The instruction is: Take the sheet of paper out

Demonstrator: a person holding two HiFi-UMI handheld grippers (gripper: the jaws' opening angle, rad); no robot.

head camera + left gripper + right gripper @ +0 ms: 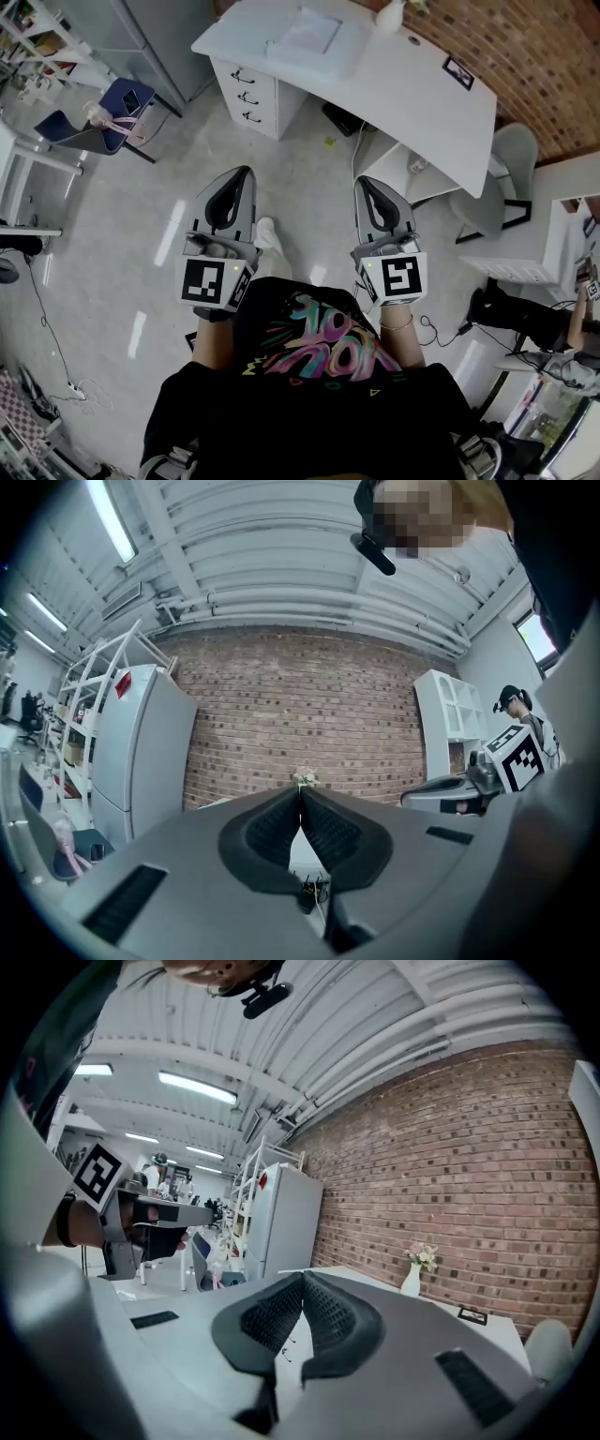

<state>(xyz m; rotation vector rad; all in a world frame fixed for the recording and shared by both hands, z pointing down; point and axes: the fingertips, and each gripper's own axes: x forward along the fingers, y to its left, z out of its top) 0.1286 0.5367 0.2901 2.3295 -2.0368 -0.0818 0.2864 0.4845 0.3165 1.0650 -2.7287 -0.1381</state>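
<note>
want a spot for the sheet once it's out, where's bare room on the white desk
The widest bare patch of the white desk lies between the paper stack and the small frame, along the near edge. A smaller one is the left corner above the drawers. Crowded: the back edge by the brick wall, with the vase and frame.

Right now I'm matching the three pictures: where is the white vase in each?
Head view: white vase at the top edge, on the desk.
Left gripper view: only its flowers, just above the jaw tips.
Right gripper view: right of centre.
Shared landmark: the brick wall.
</note>
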